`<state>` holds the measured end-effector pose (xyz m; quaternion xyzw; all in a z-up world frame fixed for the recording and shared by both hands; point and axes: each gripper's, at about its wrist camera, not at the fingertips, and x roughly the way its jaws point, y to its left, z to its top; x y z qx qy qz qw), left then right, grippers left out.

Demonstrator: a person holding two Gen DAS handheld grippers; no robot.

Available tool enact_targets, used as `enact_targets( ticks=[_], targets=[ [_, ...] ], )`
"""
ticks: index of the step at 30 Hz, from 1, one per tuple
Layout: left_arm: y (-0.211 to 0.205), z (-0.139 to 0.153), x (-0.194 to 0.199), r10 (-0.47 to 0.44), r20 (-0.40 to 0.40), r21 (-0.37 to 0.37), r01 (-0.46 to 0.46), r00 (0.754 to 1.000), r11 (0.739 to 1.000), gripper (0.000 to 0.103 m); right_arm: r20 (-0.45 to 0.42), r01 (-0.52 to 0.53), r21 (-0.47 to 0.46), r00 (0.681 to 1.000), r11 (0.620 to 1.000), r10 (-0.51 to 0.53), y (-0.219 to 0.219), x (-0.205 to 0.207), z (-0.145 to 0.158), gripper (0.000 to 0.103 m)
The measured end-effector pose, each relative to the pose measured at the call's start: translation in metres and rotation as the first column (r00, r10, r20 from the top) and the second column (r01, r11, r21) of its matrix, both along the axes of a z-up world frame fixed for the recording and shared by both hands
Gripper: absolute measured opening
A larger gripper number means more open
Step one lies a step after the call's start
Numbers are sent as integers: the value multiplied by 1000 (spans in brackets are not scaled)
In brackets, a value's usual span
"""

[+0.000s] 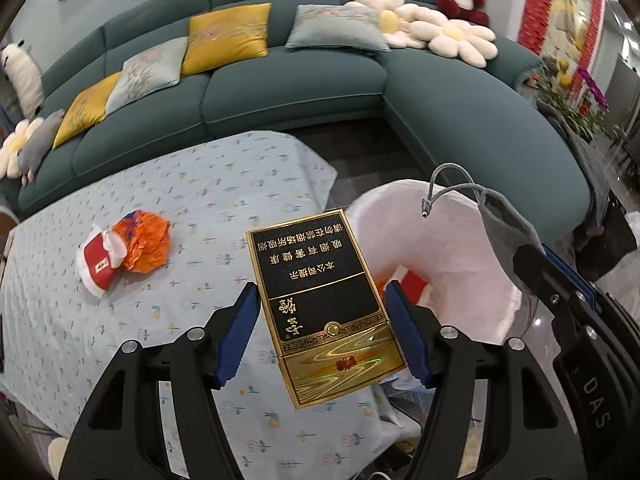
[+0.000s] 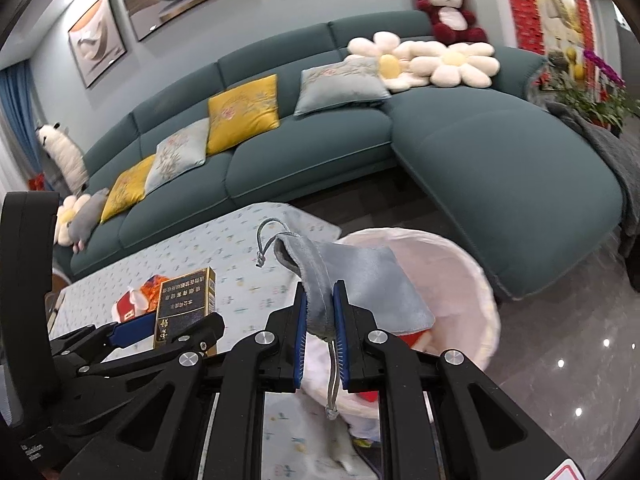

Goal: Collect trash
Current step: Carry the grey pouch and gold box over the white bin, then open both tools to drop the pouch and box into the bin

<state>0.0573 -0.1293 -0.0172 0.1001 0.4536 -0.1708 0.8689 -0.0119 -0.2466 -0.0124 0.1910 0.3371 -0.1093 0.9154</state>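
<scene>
My left gripper [image 1: 322, 292] is shut on a black and gold cigarette box [image 1: 308, 256], held flat above the table's right edge; the pair also shows in the right wrist view, gripper [image 2: 176, 324] and box [image 2: 186, 296]. My right gripper [image 2: 320, 296] is shut on a grey drawstring pouch [image 2: 360, 276], which hangs over the white-lined bin [image 2: 460, 280]; its cords dangle. In the left wrist view the pouch [image 1: 504, 228] and right gripper [image 1: 560, 280] sit at the right, beside the bin [image 1: 452, 240]. A crumpled orange wrapper [image 1: 142, 244] and a red and white pack [image 1: 98, 264] lie on the table.
The table wears a pale patterned cloth [image 1: 200, 200]. A teal corner sofa [image 1: 280, 92] with cushions curves behind the table and the bin. Something red [image 2: 416, 338] lies inside the bin. Glossy floor [image 2: 560, 340] spreads to the right.
</scene>
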Motion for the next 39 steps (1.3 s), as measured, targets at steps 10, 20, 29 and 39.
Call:
enact_targets(
  ticks=[10, 20, 29, 39],
  targets=[
    [-36, 1, -20, -66, 11, 21, 66, 998, 998, 62, 16, 60, 23, 998, 998, -61, -29, -28, -4, 12],
    [-63, -9, -28, -112, -15, 29, 113, 994, 993, 62, 18, 105, 51, 994, 993, -106, -55, -44, -12, 12],
    [-83, -16, -27, -138, -37, 15, 139, 990, 990, 61, 16, 140, 78, 990, 987, -142, -74, -52, -20, 12],
    [-86, -24, -16, -124, -63, 16, 125, 990, 992, 63, 13, 142, 83, 989, 986, -144, -81, -48, -24, 12]
  ],
)
